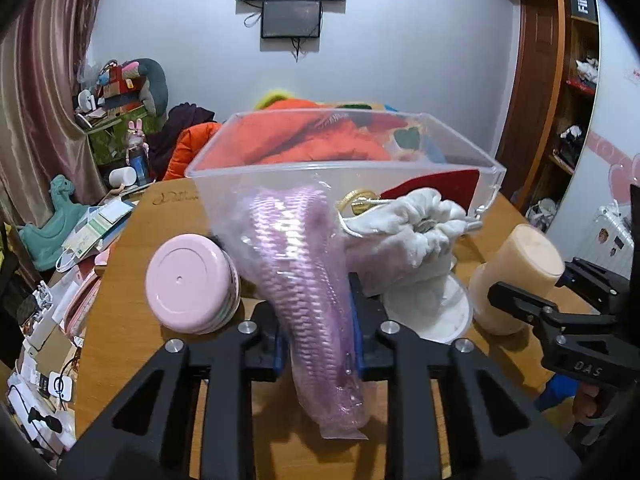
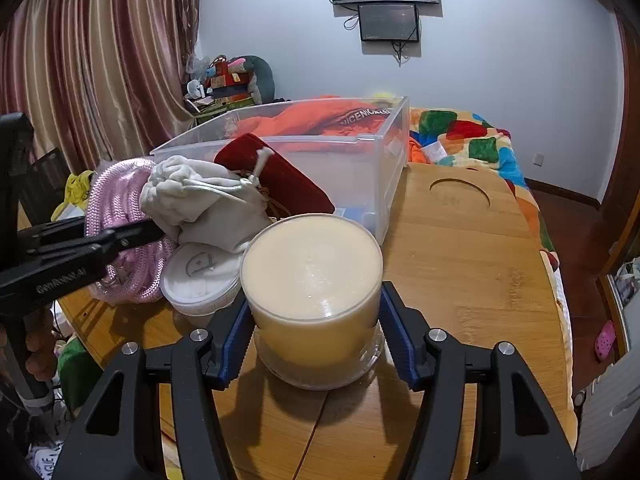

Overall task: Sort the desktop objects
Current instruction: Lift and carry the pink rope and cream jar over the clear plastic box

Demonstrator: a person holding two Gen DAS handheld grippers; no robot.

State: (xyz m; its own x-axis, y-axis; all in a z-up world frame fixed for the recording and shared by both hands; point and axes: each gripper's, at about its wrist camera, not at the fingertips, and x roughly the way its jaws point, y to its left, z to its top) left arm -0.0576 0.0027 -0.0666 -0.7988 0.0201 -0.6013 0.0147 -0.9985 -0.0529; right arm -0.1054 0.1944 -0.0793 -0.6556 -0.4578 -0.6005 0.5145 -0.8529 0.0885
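Note:
My left gripper [image 1: 318,334] is shut on a bagged pink rope [image 1: 308,280], held upright in front of the clear plastic bin [image 1: 486,176]; the rope also shows in the right wrist view [image 2: 124,204]. My right gripper [image 2: 316,334] is shut on a cream jar [image 2: 314,288], which also shows in the left wrist view [image 1: 516,276]. A white drawstring pouch [image 1: 412,224] and a red velvet pouch [image 2: 276,176] lie against the bin's front wall. A flat white tub [image 2: 200,276] sits beneath the white pouch.
A pink round tin [image 1: 192,282] lies on the wooden table [image 2: 460,264] to the left. Papers and boxes [image 1: 88,232] crowd the table's left edge. A bed with a colourful blanket [image 2: 472,140] and orange jacket stands behind the bin.

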